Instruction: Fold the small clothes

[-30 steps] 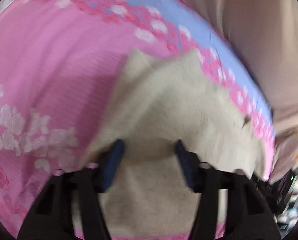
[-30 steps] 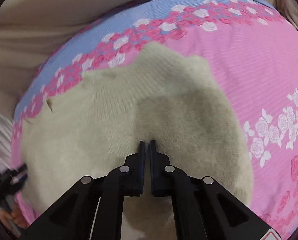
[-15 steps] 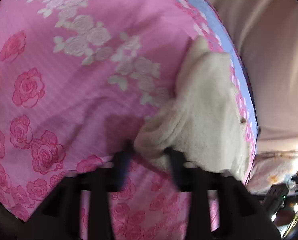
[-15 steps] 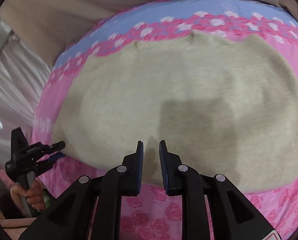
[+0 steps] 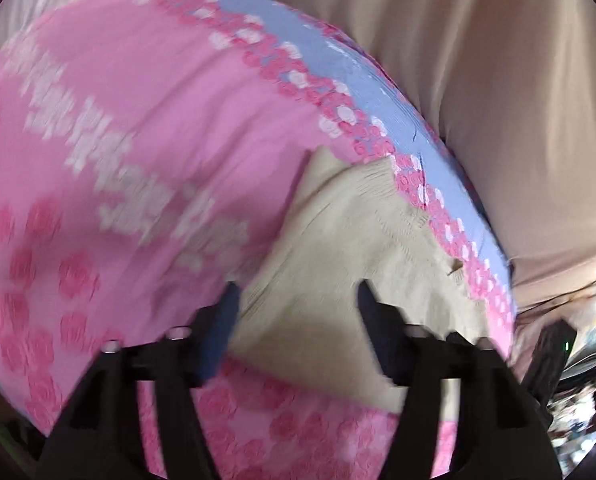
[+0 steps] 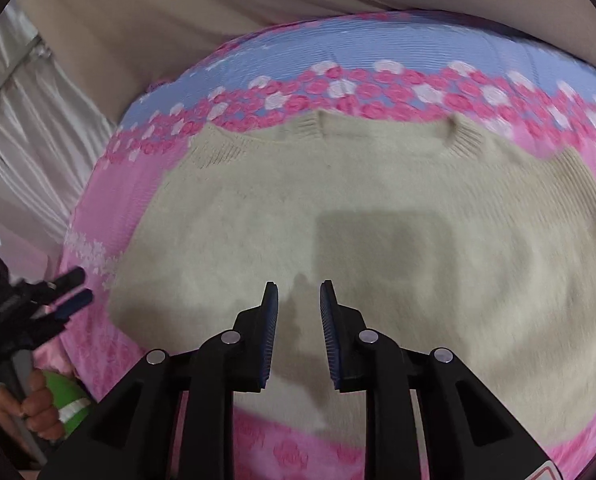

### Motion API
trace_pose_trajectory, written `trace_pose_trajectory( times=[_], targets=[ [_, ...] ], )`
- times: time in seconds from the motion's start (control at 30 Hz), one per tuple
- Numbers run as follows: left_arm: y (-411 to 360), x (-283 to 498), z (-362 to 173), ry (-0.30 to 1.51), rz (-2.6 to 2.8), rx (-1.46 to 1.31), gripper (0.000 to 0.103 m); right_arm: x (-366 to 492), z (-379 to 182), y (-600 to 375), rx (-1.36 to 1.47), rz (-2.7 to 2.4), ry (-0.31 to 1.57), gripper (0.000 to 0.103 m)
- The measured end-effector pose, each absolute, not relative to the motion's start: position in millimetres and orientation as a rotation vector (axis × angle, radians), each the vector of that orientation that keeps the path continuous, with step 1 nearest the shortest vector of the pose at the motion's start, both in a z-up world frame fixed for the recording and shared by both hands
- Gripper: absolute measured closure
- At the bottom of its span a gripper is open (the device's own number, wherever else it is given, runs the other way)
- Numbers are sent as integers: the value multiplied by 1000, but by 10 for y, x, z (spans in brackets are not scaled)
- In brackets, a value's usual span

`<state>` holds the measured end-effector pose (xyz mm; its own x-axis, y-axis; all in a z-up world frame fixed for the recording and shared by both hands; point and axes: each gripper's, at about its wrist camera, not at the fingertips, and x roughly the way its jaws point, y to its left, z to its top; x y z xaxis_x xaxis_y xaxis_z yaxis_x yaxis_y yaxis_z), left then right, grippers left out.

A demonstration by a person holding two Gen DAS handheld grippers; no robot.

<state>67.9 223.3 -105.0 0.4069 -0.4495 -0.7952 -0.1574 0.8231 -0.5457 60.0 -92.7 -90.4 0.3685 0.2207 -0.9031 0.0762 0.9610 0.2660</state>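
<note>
Cream fuzzy knit sweater lies flat on my pink rose-print bedsheet, cuffs toward the blue border. My left gripper, jaws just opened wide, and my right gripper, narrowly parted, both hover empty. Pinching now risks catching sheet with knit, dragging the fold crooked.

My left wrist view is heavily motion-blurred; my right one is sharper, softening toward its right edge. Lighting is even and bright; a blocky shadow lies on the cream sweater. Fisheye bending with dark corners in both.
</note>
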Motion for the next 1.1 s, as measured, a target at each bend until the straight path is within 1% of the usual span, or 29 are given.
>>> trace_pose_trajectory(
  times=[0.07,0.1,0.2,0.23,0.27,0.37,0.5,0.57,0.8,0.83,0.87,0.9,0.93,0.97,1.1],
  targets=[
    [2120,803,-1174,1199,-186,-587,42,810,-1132,-870,268,69,1250,88],
    [2127,816,-1232,1221,-171,-590,42,858,-1165,-862,261,53,1257,91],
    [2197,818,-1235,1217,-156,-640,41,815,-907,-854,297,50,1192,91],
    [2230,799,-1222,1206,-149,-640,35,768,-807,-844,290,49,1167,91],
    [2295,811,-1225,1198,-133,-635,27,736,-764,-839,275,37,1159,91],
    [2418,921,-1337,1211,-120,-677,26,681,-811,-870,272,4,1183,91],
    [2394,1105,-1451,1235,-133,-714,25,653,-1099,-939,273,-54,1278,91],
    [2323,1189,-1500,1245,-166,-716,22,630,-1153,-949,272,-54,1277,92],
    [1943,1362,-1713,1322,-268,-633,24,734,-1196,-849,181,-52,1315,92],
    [1906,1367,-1688,1302,-273,-606,37,741,-1200,-848,180,-50,1315,92],
    [1850,1392,-1706,1324,-311,-595,63,746,-1210,-848,186,-43,1311,92],
    [1821,1407,-1739,1354,-323,-598,69,755,-1216,-848,187,-40,1310,92],
    [1829,1406,-1739,1359,-327,-627,79,756,-1215,-853,187,-35,1308,92],
    [1850,1397,-1696,1348,-338,-661,87,756,-1216,-860,189,-29,1307,92],
    [1809,1301,-1339,1296,-442,-725,88,771,-1225,-895,210,-10,1315,92]
  ],
)
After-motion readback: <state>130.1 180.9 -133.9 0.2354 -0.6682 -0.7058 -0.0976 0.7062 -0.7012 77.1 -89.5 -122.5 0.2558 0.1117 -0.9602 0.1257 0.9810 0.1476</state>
